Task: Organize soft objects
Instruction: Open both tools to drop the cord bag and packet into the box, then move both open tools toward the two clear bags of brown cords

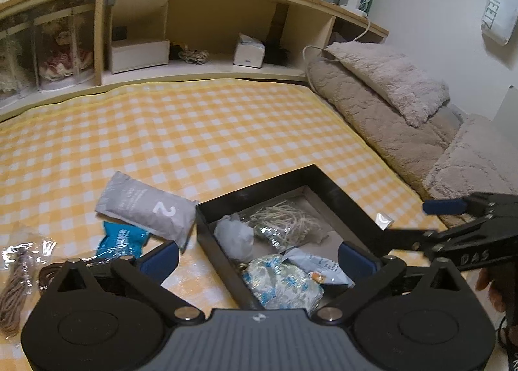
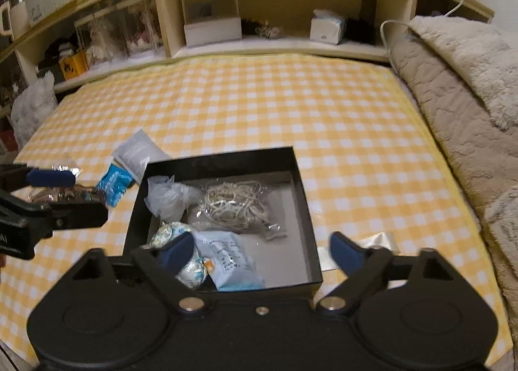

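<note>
Both of your tongs are spread wide with nothing between them: the left tongs (image 1: pixel 259 254) sit at the bottom of the left wrist view, the right tongs (image 2: pixel 262 253) hover over the near edge of the black box (image 2: pixel 301 177). The box already holds several soft packets, among them a pale blue pouch (image 2: pixel 231 261). The grey pouch marked 2 (image 1: pixel 147 209) lies left of centre in the left view, leaning against the box's outer wall, with a blue packet (image 1: pixel 121 241) below it. Take the grey one next, I'd suggest: come down across its middle, pinch firmly, lift it clear of the rim.
</note>
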Demonstrator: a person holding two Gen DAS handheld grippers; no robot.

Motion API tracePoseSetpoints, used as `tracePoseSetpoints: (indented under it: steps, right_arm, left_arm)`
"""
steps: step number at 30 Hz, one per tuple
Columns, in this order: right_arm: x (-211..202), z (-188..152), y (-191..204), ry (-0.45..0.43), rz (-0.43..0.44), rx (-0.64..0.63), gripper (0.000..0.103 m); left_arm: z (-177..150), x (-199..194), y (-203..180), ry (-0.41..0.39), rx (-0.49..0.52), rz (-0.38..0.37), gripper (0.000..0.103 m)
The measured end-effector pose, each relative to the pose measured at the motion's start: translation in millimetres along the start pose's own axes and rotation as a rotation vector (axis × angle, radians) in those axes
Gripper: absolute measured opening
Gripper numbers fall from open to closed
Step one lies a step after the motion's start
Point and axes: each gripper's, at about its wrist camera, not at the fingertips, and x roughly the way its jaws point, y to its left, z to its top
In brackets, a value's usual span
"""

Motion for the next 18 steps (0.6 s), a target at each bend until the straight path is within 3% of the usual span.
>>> tracePoseSetpoints:
  steps: [18]
  right_arm:
    - [-17,-2,-2,-0.092,-0.056,0.039,0.103]
  left_arm:
    - [-11,-35,31,-0.029,-0.084,0.159,0.103]
